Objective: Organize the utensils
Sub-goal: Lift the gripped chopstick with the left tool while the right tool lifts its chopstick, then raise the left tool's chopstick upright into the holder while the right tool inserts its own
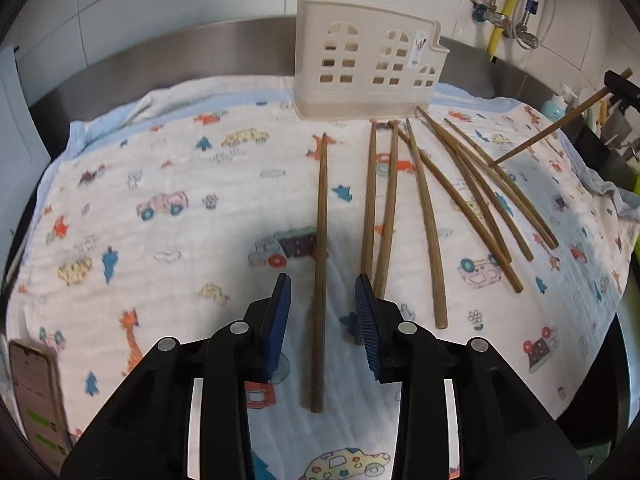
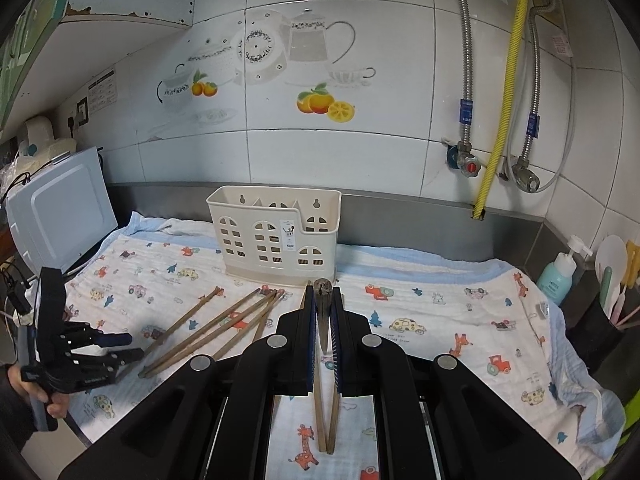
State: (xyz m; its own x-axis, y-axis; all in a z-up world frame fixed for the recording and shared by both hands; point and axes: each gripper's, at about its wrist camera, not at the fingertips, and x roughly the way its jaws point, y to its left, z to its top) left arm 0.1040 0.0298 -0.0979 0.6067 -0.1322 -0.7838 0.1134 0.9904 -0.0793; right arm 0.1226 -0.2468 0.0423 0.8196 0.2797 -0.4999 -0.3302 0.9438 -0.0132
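- Chopsticks (image 1: 428, 224) of brown wood, long and slim, lie on the printed cloth (image 1: 160, 168) over the worktop, mostly pointing toward the cream plastic holder (image 1: 366, 60).
- Left gripper (image 1: 323, 300) tilts steeply down, jaws partly apart astride one chopstick (image 1: 320, 264), pads clear of it.
- Right gripper (image 2: 323, 320) slopes gently down, clamped on a chopstick (image 2: 322, 308) running along its fingers.

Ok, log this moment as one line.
left tongs: open over lone chopstick | right tongs: shut on chopstick pair | holder: upright on cloth
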